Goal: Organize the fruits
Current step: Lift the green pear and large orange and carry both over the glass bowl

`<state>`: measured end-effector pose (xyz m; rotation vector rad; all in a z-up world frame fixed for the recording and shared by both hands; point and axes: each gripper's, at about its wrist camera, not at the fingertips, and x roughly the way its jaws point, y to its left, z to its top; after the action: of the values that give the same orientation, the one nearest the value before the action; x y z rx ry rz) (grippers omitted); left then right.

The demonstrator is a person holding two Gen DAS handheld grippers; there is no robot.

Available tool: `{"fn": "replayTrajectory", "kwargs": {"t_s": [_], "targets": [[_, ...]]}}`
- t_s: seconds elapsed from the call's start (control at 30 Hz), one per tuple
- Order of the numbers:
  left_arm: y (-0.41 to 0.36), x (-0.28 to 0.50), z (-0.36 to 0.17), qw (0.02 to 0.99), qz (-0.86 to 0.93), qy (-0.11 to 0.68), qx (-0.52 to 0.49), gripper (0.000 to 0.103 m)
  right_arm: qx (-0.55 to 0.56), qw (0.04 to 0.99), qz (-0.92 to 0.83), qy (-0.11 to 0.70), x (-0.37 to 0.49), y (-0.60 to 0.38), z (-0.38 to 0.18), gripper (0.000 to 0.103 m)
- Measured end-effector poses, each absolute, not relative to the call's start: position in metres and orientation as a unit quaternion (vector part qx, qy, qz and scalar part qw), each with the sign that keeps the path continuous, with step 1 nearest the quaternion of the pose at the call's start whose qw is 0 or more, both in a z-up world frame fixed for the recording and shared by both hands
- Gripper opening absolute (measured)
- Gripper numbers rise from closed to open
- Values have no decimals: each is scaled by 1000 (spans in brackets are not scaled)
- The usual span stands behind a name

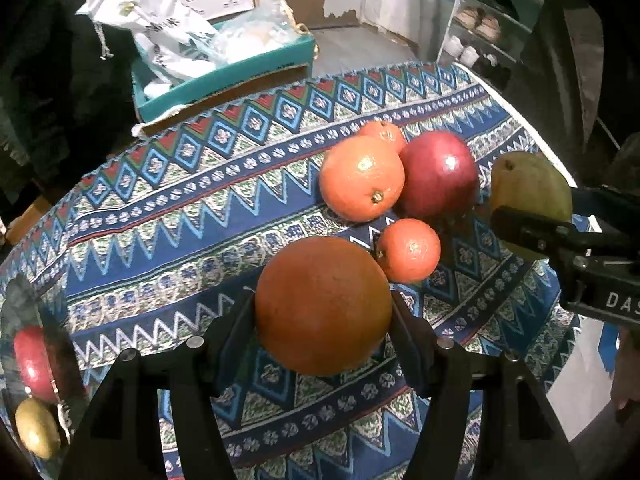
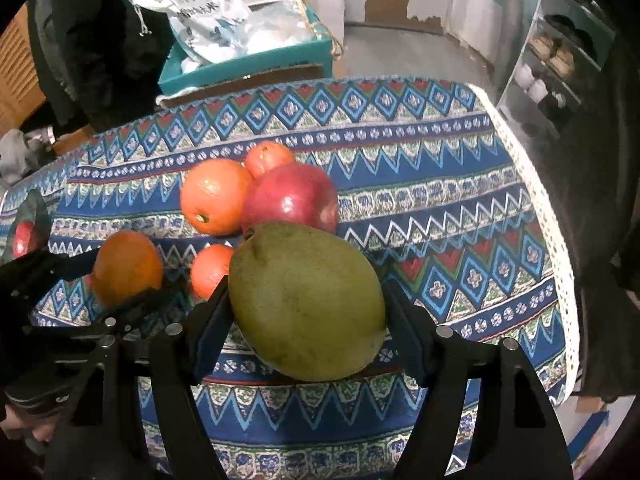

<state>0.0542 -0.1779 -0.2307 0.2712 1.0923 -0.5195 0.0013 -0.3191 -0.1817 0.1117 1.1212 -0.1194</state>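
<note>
My left gripper [image 1: 323, 312] is shut on a large orange [image 1: 323, 305] and holds it above the patterned tablecloth [image 1: 180, 216]. My right gripper [image 2: 306, 304] is shut on a green mango [image 2: 306, 300], also seen in the left wrist view [image 1: 528, 192]. On the cloth lie a big orange [image 1: 362, 178], a red apple [image 1: 438, 174], a small mandarin [image 1: 409, 250] and another mandarin [image 1: 382, 134] behind. In the right wrist view the left gripper [image 2: 120, 280] holds its orange [image 2: 127, 266] at the left.
A teal cardboard box [image 1: 224, 80] with white plastic bags [image 1: 160, 28] stands beyond the table's far edge. A shoe rack [image 1: 480, 28] stands at the back right. The table's white lace edge [image 2: 556, 240] runs along the right.
</note>
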Motion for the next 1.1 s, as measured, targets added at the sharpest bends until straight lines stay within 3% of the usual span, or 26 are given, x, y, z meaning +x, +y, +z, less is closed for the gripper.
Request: {"fn": "replayTrajectory", "kwargs": {"t_s": [1.1], "targets": [[-124,28,-132,870,-208,439,79,66,19,900,-37,434,-8,-280,-88,72]]}}
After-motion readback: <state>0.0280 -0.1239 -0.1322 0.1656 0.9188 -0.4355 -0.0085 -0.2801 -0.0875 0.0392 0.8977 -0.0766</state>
